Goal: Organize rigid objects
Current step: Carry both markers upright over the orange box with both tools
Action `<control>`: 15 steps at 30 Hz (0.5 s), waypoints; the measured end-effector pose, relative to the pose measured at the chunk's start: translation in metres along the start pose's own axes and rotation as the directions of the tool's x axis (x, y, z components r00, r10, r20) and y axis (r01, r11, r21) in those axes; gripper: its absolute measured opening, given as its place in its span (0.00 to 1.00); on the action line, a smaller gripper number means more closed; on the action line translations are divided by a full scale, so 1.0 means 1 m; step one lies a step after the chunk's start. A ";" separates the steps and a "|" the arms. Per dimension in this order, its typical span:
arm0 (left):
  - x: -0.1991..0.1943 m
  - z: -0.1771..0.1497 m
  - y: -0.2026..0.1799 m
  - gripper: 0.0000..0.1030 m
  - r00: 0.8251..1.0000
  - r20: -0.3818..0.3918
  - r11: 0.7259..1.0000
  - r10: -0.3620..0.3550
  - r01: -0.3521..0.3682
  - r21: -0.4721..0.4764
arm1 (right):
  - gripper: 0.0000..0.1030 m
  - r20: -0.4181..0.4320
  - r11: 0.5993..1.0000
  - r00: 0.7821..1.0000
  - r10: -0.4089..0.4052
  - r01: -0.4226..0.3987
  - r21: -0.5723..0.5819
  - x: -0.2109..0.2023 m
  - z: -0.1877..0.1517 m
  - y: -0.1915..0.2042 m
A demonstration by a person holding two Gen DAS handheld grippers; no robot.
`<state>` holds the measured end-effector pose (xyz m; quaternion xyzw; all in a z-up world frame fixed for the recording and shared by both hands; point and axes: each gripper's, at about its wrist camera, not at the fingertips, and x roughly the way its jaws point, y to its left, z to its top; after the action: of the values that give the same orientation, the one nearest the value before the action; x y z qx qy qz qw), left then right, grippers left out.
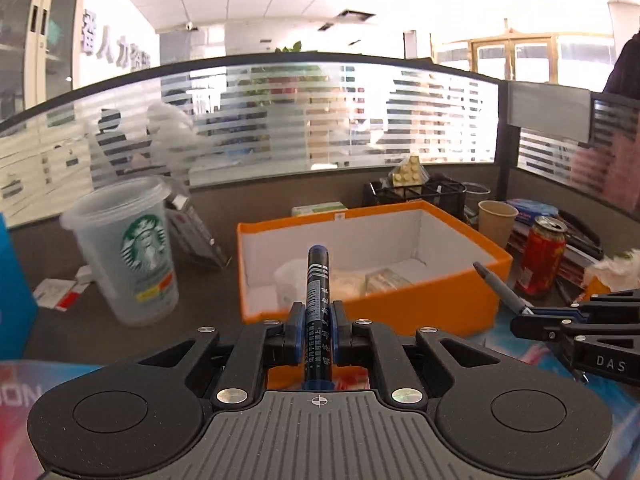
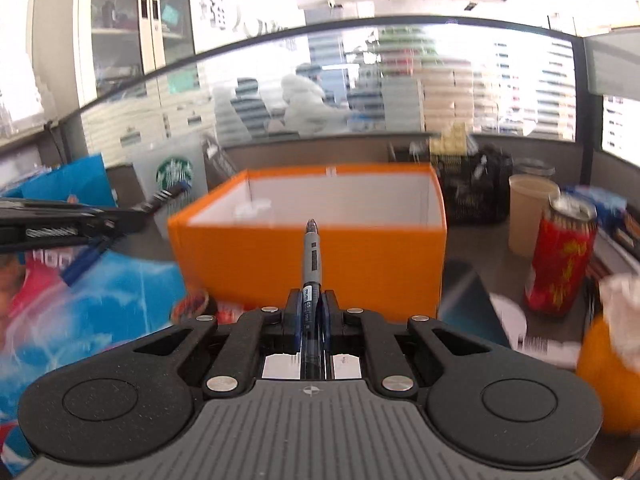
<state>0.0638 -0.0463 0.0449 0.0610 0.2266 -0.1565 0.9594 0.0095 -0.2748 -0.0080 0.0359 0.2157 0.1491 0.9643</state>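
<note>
My left gripper [image 1: 317, 314] is shut on a black marker [image 1: 318, 280] with white print that sticks out forward, its tip over the near wall of the orange box [image 1: 440, 292]. My right gripper [image 2: 311, 308] is shut on a grey gel pen [image 2: 311, 256] that points at the orange box [image 2: 320, 264]. The right gripper [image 1: 520, 314] also shows at the right of the left wrist view, its pen [image 1: 496, 284] slanting up to the left. The left gripper [image 2: 132, 214] with its marker [image 2: 168, 194] enters the right wrist view from the left. White packets lie inside the box.
A clear Starbucks cup [image 1: 132, 248] stands left of the box. A red can [image 1: 544, 256], a paper cup [image 1: 496, 224] and stacked books are to the right. A black mesh organizer [image 1: 416, 192] sits behind. A blue-and-red printed sheet [image 2: 80, 300] covers the near desk. A striped glass partition [image 1: 280, 116] bounds the desk.
</note>
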 end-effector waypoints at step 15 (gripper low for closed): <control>0.101 0.053 -0.020 0.11 0.994 -0.110 1.000 -0.003 0.004 0.011 | 0.09 0.023 0.996 0.999 0.036 -0.038 0.082 0.070 0.088 -0.053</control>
<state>0.1650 -0.1031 0.0447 0.0743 0.2786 -0.1557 0.9448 0.1216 -0.3044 0.0358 0.0811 0.2105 0.1577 0.9614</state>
